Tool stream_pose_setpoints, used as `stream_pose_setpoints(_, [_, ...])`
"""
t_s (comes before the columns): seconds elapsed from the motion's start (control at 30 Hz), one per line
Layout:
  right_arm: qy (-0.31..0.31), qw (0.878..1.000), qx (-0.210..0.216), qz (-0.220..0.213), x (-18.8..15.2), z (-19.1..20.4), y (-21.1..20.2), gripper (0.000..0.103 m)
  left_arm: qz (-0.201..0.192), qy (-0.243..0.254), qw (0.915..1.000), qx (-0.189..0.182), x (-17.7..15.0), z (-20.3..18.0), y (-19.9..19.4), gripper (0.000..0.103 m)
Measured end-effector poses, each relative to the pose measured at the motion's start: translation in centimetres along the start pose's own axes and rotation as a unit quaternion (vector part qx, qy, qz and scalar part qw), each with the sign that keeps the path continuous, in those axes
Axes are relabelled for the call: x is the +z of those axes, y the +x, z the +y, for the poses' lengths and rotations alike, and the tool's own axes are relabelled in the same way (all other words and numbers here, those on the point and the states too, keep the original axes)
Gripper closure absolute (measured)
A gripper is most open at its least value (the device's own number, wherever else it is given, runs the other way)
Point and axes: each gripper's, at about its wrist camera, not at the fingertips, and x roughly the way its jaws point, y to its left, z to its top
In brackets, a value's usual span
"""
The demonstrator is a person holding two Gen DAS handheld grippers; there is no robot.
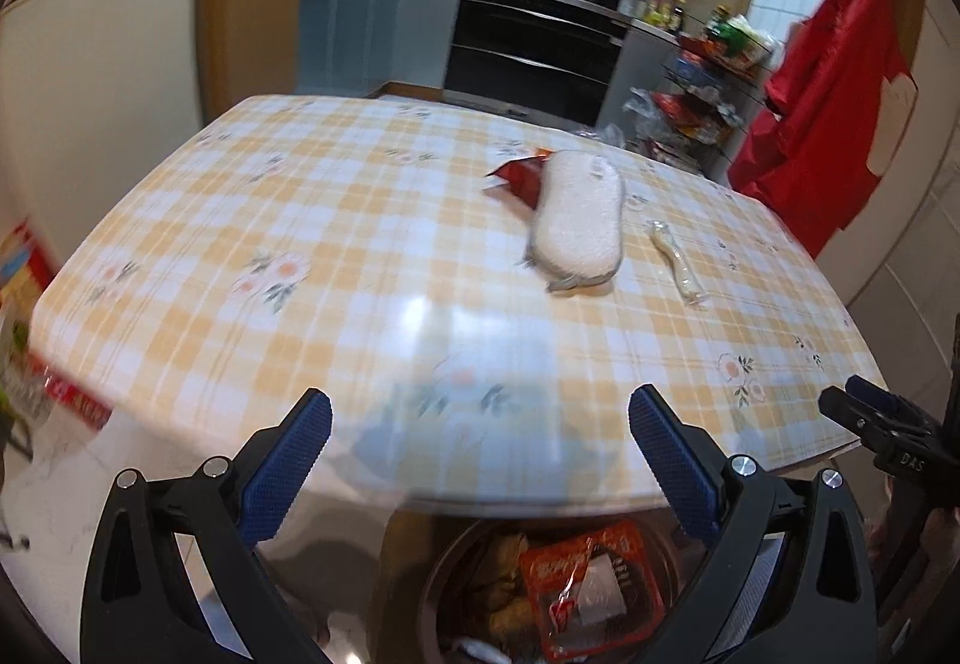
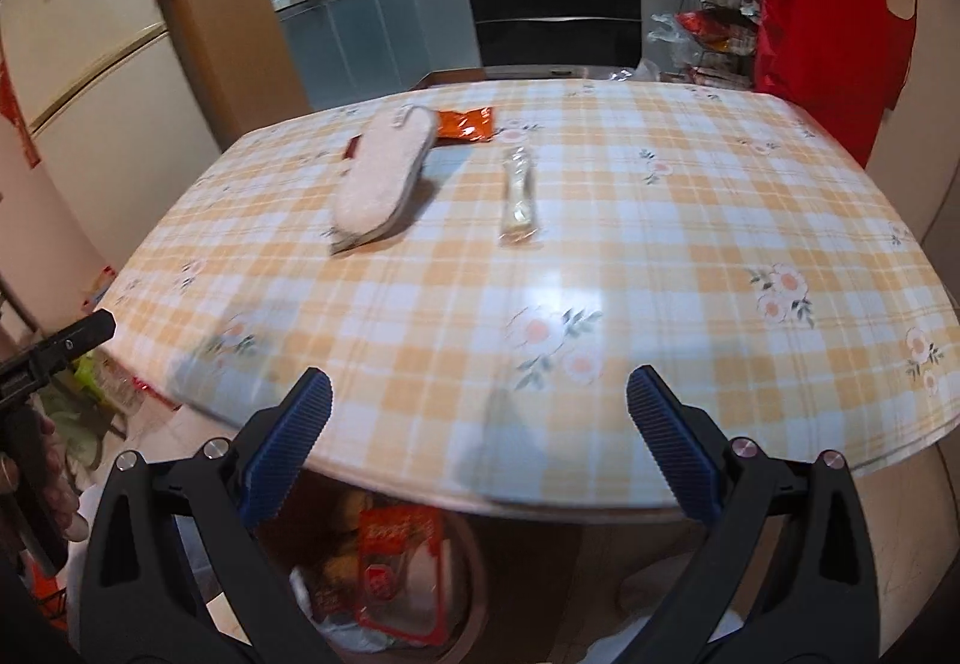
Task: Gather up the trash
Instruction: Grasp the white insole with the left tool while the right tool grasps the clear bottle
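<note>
My left gripper (image 1: 480,424): jaws spread wide apart, nothing between the blue pads, hovering over the near edge of the table above the bin.
My right gripper (image 2: 479,403): jaws spread wide as well, holding nothing, also over the near edge; its black tip shows at the right side of the left wrist view.
Table (image 2: 690,220): covered with a yellow-and-white checked cloth printed with flowers; its near edge overhangs the bin.
White fluffy insole (image 1: 577,217): flat on the cloth toward the far edge, its far end lying over the red wrapper; whether it is an insole or a slipper sole I cannot tell for sure.
Red snack wrapper (image 2: 467,124): on the cloth near the far edge, partly tucked under the insole's far end.
Clear plastic wrapper (image 2: 519,196): long and crumpled, lying alone just beside the insole on its right, apart from it.
Trash bin (image 1: 447,580): round, on the floor below the near edge of the table, between my two grippers' views.
Bin contents: a red-and-clear food packet (image 1: 591,586) on top, yellowish scraps beside it, some white plastic lower down.
Beyond the far edge: a black oven (image 2: 552,4) set in grey cabinets, a wire rack of groceries (image 1: 702,82), a red garment (image 1: 822,112) hanging at the right.
Left of the table: a cream fridge (image 2: 90,52).
</note>
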Motion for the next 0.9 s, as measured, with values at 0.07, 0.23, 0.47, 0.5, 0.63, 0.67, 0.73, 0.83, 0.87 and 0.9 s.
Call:
stream_pose_setpoints(0.07, [0.003,1.0,-0.006,0.002,0.6,-0.8,1.3,0.006,0.001,0.017,0.9998,-0.007,0.9,-1.0,1.5,0.006])
stream_pose_setpoints(0.23, [0.023,0.999,0.022,0.008,2.5,-2.8,4.5,0.006,-0.008,0.092,0.9953,-0.028,4.6,-4.8,7.3,0.006])
stream_pose_setpoints(0.47, [0.025,1.0,-0.001,0.004,5.5,-4.8,7.9,0.006,0.019,0.123,0.9917,-0.03,9.8,-7.4,16.5,0.006])
stream_pose_setpoints(0.5, [0.026,1.0,-0.003,0.001,6.1,-5.1,8.3,0.006,0.024,0.146,0.9889,-0.015,10.1,-8.3,17.9,0.006])
stream_pose_setpoints(0.63, [0.03,0.999,-0.012,-0.002,7.5,-6.6,9.5,0.006,0.038,0.153,0.9875,-0.007,11.2,-9.7,21.4,0.006])
stream_pose_setpoints(0.67, [0.033,0.999,-0.011,0.0,7.7,-6.9,9.8,0.006,0.043,0.141,0.9891,-0.002,11.7,-9.8,22.2,0.006])
stream_pose_setpoints(0.73, [0.046,0.999,-0.004,0.006,8.1,-7.6,10.5,0.006,0.051,0.129,0.9902,0.017,12.1,-9.9,23.3,0.006])
stream_pose_setpoints(0.83, [0.046,0.999,-0.004,0.013,8.6,-8.1,11.4,0.006,0.057,0.127,0.9896,0.039,12.4,-10.1,24.6,0.006])
stream_pose_setpoints(0.87, [0.041,0.999,-0.008,0.015,8.7,-8.0,11.7,0.006,0.059,0.129,0.9892,0.039,12.4,-10.2,24.8,0.006])
stream_pose_setpoints(0.9, [0.035,0.999,-0.013,0.017,8.8,-7.9,11.9,0.006,0.062,0.129,0.9889,0.04,12.3,-10.2,25.1,0.006])
